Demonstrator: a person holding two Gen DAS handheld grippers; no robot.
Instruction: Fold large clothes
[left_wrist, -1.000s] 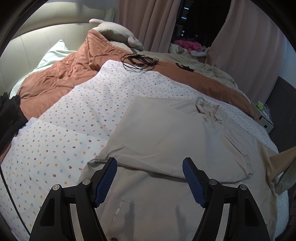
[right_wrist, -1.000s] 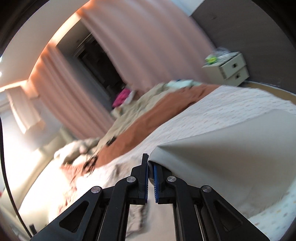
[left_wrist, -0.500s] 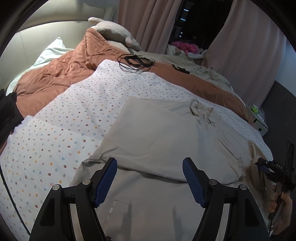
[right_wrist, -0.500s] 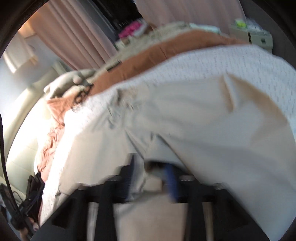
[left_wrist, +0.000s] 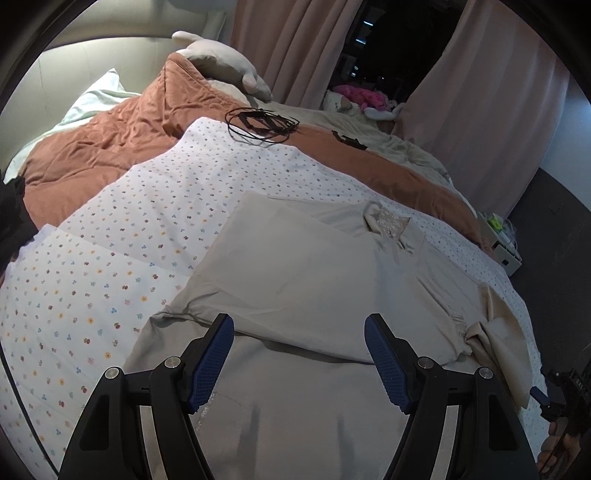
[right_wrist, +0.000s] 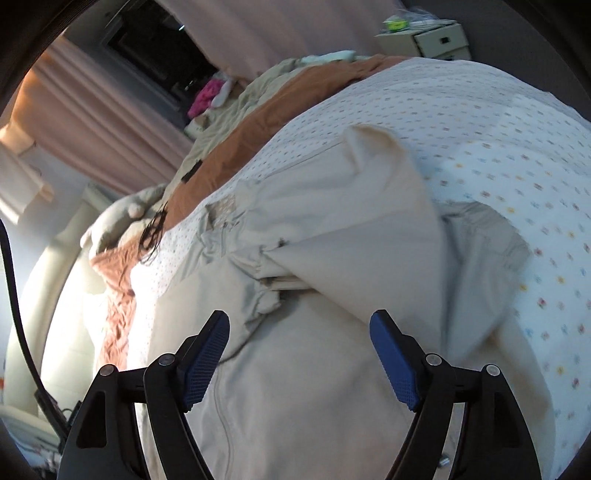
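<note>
A large beige shirt (left_wrist: 303, 280) lies spread on the flower-print sheet (left_wrist: 110, 258), its left side folded over the body and its collar (left_wrist: 388, 225) toward the far side. My left gripper (left_wrist: 299, 354) hovers open over the shirt's lower half, nothing between its blue pads. In the right wrist view the same shirt (right_wrist: 295, 369) fills the middle, with a sleeve (right_wrist: 373, 221) lying loosely across it. My right gripper (right_wrist: 299, 354) hangs just above the cloth, its jaws opening, nothing gripped. That gripper also peeks in at the lower right of the left view (left_wrist: 554, 398).
A rust-brown quilt (left_wrist: 110, 140) and pillows (left_wrist: 221, 62) bunch toward the headboard. A coiled black cable (left_wrist: 262, 123) lies on the sheet's far edge. Pink curtains (left_wrist: 480, 92) hang behind the bed, and a small white bedside cabinet (left_wrist: 502, 243) stands at the right.
My right gripper let go of the sleeve it held pinched, opened wide and dropped toward the shirt; the sleeve now lies across the body. The left gripper stayed nearly still and open.
</note>
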